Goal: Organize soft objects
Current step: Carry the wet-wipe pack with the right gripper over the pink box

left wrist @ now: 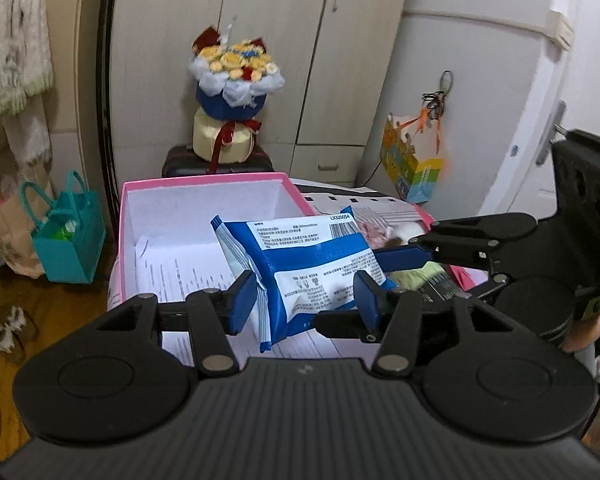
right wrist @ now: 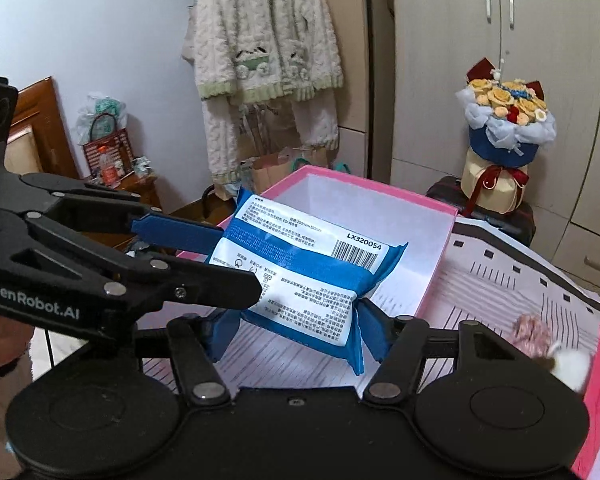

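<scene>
A blue and white soft packet (left wrist: pixel 300 264) is held above the open pink box (left wrist: pixel 204 182). My left gripper (left wrist: pixel 304 300) is shut on the packet's near end. My right gripper (right wrist: pixel 296 328) is shut on the same packet (right wrist: pixel 300 276) from the other side. In the left wrist view the right gripper's fingers (left wrist: pixel 404 256) reach in from the right to the packet's edge. In the right wrist view the left gripper's fingers (right wrist: pixel 172 232) come in from the left. The pink box (right wrist: pixel 380 190) has a white inside with a printed sheet on its floor.
A pink and white fluffy toy (right wrist: pixel 540 340) lies on the striped lid (right wrist: pixel 520 292) right of the box. A green soft item (left wrist: pixel 416 276) lies under the right gripper. A flower bouquet (left wrist: pixel 236 92) stands on a dark suitcase behind. A teal bag (left wrist: pixel 68 236) stands on the floor at left.
</scene>
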The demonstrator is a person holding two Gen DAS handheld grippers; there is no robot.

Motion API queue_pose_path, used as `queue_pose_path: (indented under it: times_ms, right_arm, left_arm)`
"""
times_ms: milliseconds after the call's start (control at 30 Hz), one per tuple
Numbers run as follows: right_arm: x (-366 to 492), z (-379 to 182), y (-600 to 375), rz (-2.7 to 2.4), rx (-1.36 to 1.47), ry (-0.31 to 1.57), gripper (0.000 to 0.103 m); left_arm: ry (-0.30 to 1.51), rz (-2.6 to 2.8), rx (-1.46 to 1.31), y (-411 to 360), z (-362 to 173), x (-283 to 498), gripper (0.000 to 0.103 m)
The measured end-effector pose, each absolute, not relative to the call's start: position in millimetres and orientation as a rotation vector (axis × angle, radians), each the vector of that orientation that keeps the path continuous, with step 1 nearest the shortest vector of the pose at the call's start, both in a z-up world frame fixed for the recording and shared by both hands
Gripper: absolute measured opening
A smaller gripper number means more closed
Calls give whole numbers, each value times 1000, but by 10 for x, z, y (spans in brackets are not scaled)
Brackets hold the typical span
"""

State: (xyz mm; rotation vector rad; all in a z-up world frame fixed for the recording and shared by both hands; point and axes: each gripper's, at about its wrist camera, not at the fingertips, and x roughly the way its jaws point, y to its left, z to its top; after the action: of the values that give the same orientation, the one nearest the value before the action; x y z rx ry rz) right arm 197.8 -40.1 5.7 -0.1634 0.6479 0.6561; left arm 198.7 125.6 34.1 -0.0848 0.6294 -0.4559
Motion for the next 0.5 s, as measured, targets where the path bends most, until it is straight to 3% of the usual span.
queue_pose_path:
  times_ms: [500]
  right_arm:
    - [3048,-235,12,595,-363,775,63]
  left_arm:
    - [846,-363,-208,1460,-151,3337,51]
